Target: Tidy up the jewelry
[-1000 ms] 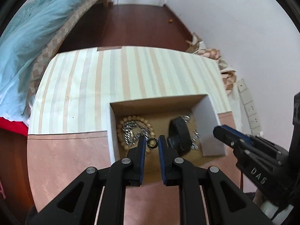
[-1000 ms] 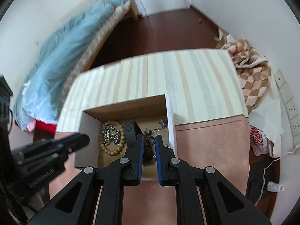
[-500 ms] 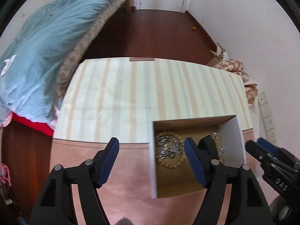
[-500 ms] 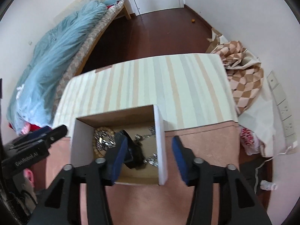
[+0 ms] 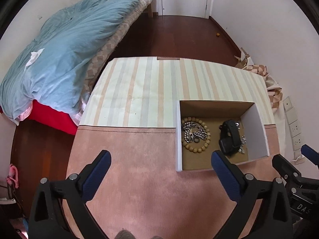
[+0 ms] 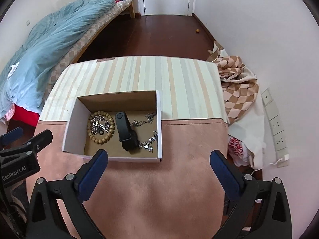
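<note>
Both claws spread wide and empty — my left gripper (image 5: 160,163) and right gripper (image 6: 158,162) hang over the pink cloth near the box (image 6: 159,119). Bead bracelet (image 6: 101,127), chain and watch (image 6: 125,130) lie inside, tangle-prone — another grab could snag two pieces together.
</note>
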Motion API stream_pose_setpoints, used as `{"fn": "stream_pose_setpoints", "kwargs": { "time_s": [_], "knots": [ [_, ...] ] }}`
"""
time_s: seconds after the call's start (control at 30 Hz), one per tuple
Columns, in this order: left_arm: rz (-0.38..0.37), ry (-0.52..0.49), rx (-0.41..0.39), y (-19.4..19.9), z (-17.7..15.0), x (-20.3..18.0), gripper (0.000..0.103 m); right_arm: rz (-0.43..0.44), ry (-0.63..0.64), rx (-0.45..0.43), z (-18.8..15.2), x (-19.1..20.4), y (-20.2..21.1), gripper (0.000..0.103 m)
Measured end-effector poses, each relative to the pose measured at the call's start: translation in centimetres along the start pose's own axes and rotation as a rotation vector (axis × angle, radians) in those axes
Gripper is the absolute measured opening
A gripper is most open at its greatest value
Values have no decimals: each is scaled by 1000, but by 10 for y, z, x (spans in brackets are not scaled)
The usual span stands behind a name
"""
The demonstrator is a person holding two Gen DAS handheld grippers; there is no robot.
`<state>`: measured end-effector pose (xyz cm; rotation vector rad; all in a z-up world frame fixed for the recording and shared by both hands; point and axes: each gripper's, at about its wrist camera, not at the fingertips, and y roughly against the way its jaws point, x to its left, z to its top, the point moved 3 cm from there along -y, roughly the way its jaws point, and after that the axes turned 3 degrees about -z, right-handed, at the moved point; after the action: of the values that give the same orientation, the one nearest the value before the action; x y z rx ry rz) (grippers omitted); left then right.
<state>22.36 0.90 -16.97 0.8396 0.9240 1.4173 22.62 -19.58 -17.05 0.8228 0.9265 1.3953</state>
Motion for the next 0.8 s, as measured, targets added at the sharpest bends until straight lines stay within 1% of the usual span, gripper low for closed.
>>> {"fn": "stream_pose_setpoints", "kwargs": {
  "time_s": [0.17, 0.5, 0.53, 0.57, 0.8],
  "knots": [
    [-16, 13, -45, 38, -6, 0, 103, -4, -14, -44, -6, -3, 41, 103],
    [-39, -1, -170, 139, -27, -3, 103, -23, -17, -182, -27, -4, 146, 103],
    [-32, -3, -183, 148, -30, -3, 103, -22, -20, -199, -30, -5, 159, 103],
    [-24, -2, -192, 157, -33, -2, 103, -20, -24, -211, -33, -6, 168, 103],
    [-37, 6, -236, 205, -49, 1, 103, -19, -22, -292, -48, -8, 230, 103]
  ]
}}
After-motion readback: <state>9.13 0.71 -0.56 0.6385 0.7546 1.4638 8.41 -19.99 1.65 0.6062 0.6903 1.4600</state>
